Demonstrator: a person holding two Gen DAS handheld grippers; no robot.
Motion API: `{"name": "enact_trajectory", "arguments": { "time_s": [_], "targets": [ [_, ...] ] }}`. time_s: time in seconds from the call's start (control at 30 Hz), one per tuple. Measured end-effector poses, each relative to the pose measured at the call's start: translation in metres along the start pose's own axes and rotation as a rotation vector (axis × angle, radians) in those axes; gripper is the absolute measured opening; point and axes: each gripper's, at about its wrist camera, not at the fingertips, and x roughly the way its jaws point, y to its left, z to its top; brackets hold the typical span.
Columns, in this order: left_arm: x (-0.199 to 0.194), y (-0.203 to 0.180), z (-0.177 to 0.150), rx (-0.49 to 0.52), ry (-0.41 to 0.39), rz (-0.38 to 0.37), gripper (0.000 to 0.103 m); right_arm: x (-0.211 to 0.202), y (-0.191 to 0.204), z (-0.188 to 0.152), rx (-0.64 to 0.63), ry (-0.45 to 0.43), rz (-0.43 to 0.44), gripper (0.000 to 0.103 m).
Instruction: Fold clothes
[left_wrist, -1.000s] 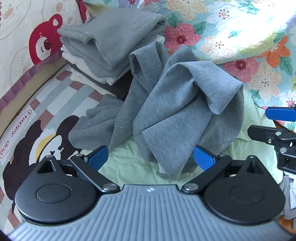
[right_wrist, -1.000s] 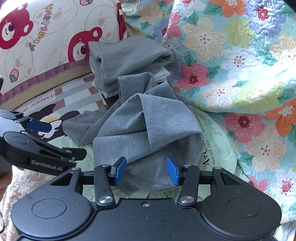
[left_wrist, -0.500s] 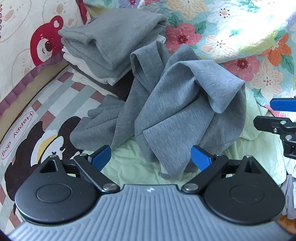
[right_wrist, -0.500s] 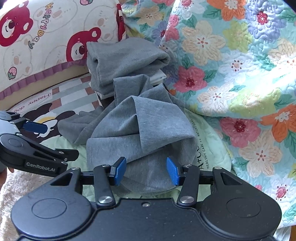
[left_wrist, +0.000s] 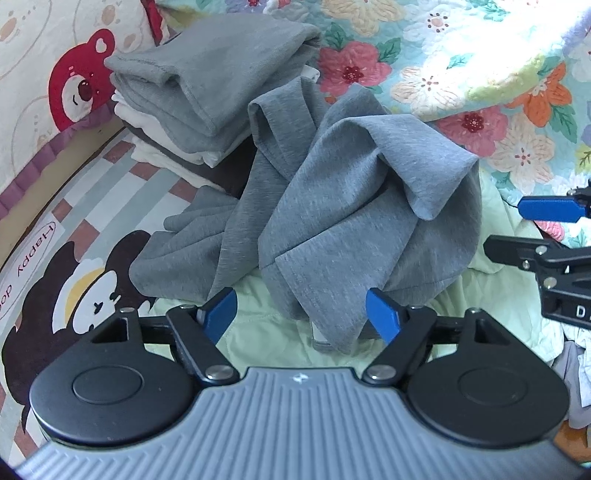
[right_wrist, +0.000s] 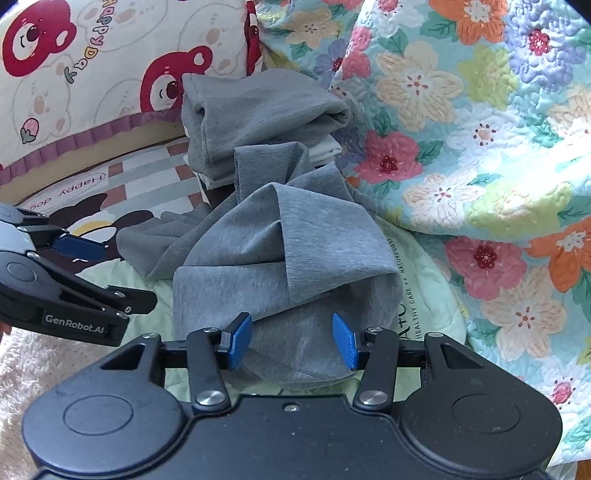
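Note:
A crumpled grey garment lies heaped on a pale green sheet, one part trailing left over the cartoon bedspread. In the right wrist view the same garment fills the middle. My left gripper is open, with the garment's lower edge hanging between its blue pads, not clamped. My right gripper is open too, its pads either side of the garment's near fold. Each gripper shows at the edge of the other's view: the right gripper and the left gripper.
A stack of folded clothes, grey on top with white and dark layers beneath, sits behind the heap. A flowered quilt rises on the right. A bear-print pillow stands at the back left. A fluffy pinkish blanket lies near left.
Both grippers have edged closer to the garment and stay open. The left gripper's pads now stand a little narrower. The garment itself has not shifted.

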Motion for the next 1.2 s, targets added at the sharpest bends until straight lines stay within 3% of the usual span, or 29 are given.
{"name": "enact_trajectory", "arguments": {
  "time_s": [0.57, 0.63, 0.7, 0.8, 0.97, 1.1, 1.2],
  "targets": [
    [0.003, -0.001, -0.002, 0.011, -0.006, 0.034, 0.074, 0.005, 0.005, -0.002, -0.015, 0.003, 0.008, 0.054],
    [0.004, -0.002, -0.005, 0.033, -0.021, 0.048, 0.074, 0.007, 0.003, -0.003, -0.008, -0.003, 0.010, 0.058],
    [0.006, -0.001, -0.008, 0.052, -0.035, 0.059, 0.076, 0.012, -0.002, -0.006, 0.015, -0.023, 0.014, 0.077],
    [0.014, 0.004, -0.014, 0.078, -0.045, 0.056, 0.080, 0.031, -0.013, -0.012, 0.029, -0.002, -0.024, 0.082],
    [0.025, 0.032, 0.000, -0.004, 0.006, -0.109, 0.086, 0.071, -0.048, -0.017, 0.144, 0.008, -0.032, 0.082],
    [0.040, 0.053, 0.014, 0.094, -0.096, -0.027, 0.093, 0.095, -0.085, -0.018, 0.287, -0.055, -0.014, 0.083],
    [0.075, 0.077, 0.014, 0.140, -0.100, -0.022, 0.093, 0.122, -0.104, -0.022, 0.361, -0.060, 0.005, 0.085]
  ]
}}
